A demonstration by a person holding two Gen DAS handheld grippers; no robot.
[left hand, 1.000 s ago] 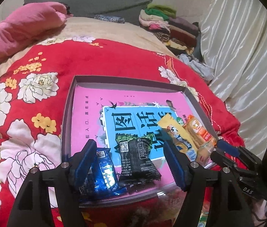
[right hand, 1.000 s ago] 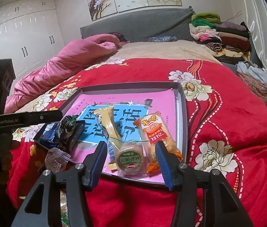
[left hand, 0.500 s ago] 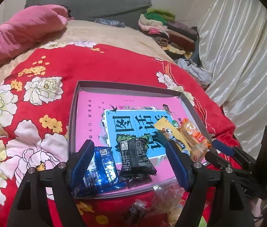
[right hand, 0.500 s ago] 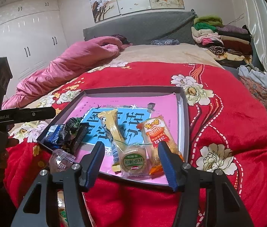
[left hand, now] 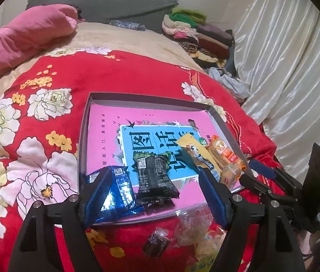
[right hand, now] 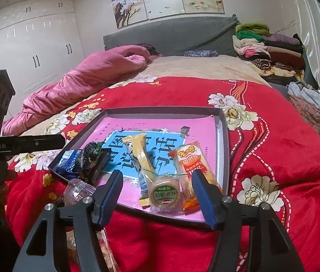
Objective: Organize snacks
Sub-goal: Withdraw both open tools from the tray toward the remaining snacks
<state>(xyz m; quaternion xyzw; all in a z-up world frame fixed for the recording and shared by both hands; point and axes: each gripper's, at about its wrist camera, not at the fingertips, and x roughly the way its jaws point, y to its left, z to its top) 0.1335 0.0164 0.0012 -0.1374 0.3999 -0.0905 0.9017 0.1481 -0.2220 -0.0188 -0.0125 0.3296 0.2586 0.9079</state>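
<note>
Big bed (right hand: 205, 68) under a red blanket (left hand: 125, 77) with white and yellow flowers. On the blanket, a flat grey tray (right hand: 224, 140) with a pink and blue sheet inside. Five snacks in the tray, all at the near end. At one corner, a shiny blue packet (left hand: 123, 188) touching a black packet (left hand: 153, 176) with green leaves on top. At the other corner, a long yellow stick pack (right hand: 138, 156), an orange pack (right hand: 191, 161) of pale cakes just beside it, and a small round cake (right hand: 165, 195) in clear wrap with a green label, lying over the ends of both.

Left tongs (left hand: 157, 195) wide apart, gripping nothing, hanging over the blue and black packets. Right tongs (right hand: 157, 195) wide apart too, gripping nothing, low above the round cake.

Part of the blue packet hidden behind a left pad. Near end of the orange pack hidden behind a right pad. Off the tray, on the blanket, a clear bag (left hand: 194, 226) of loose snacks, blurry and hard to make out, with a small dark candy (left hand: 156, 244) beside it. Cut off by the tong arms.
</note>
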